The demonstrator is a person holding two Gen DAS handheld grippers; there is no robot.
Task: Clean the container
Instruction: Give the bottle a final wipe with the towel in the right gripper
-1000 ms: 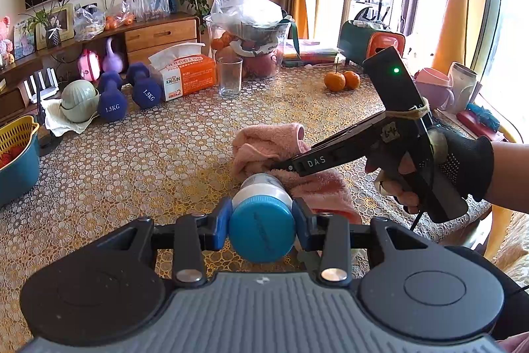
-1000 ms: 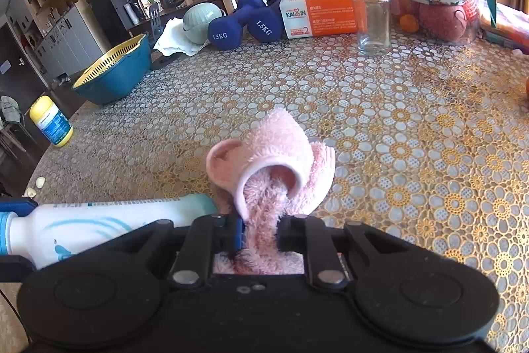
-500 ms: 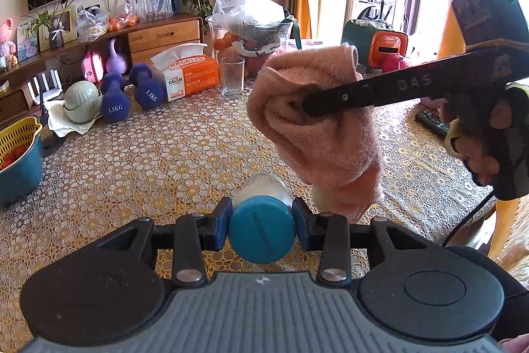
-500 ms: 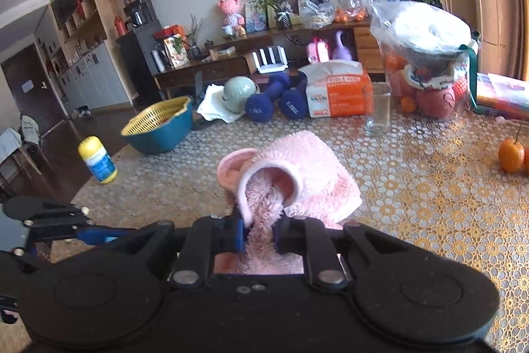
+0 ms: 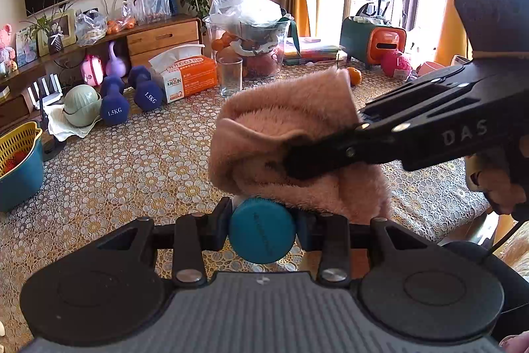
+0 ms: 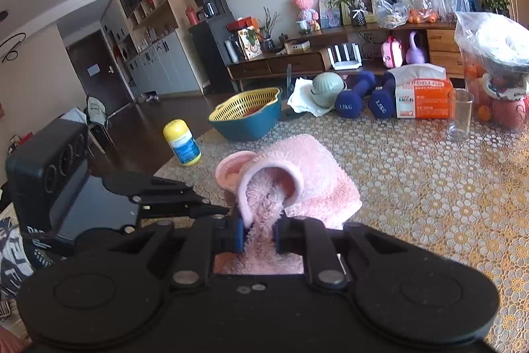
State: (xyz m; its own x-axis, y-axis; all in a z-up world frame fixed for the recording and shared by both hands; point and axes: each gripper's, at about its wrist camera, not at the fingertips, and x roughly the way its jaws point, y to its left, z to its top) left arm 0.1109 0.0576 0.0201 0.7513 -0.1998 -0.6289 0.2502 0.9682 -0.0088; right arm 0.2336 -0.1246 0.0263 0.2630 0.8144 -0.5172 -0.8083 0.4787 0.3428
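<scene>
My left gripper (image 5: 263,220) is shut on a white bottle with a round blue cap (image 5: 262,235), held lying with the cap toward the camera. A folded pink towel (image 5: 291,134) hangs from my right gripper (image 5: 292,162), which reaches in from the right and is shut on it. The towel drapes over the bottle's body and hides it. In the right wrist view the towel (image 6: 297,174) bulges out past the shut right gripper (image 6: 260,235), and the left gripper (image 6: 165,199) shows at the left with the bottle hidden.
On the lace-patterned tablecloth (image 5: 132,174) stand a clear glass (image 5: 230,76), an orange tissue box (image 5: 186,78), blue dumbbells (image 5: 114,105), a fruit container (image 5: 251,48) and a yellow-and-blue basket (image 5: 20,167). A yellow-capped bottle (image 6: 182,143) sits near the table's left edge.
The right gripper lifted the pink towel off the table and carried it over the bottle. The left gripper and the bottle stayed still.
</scene>
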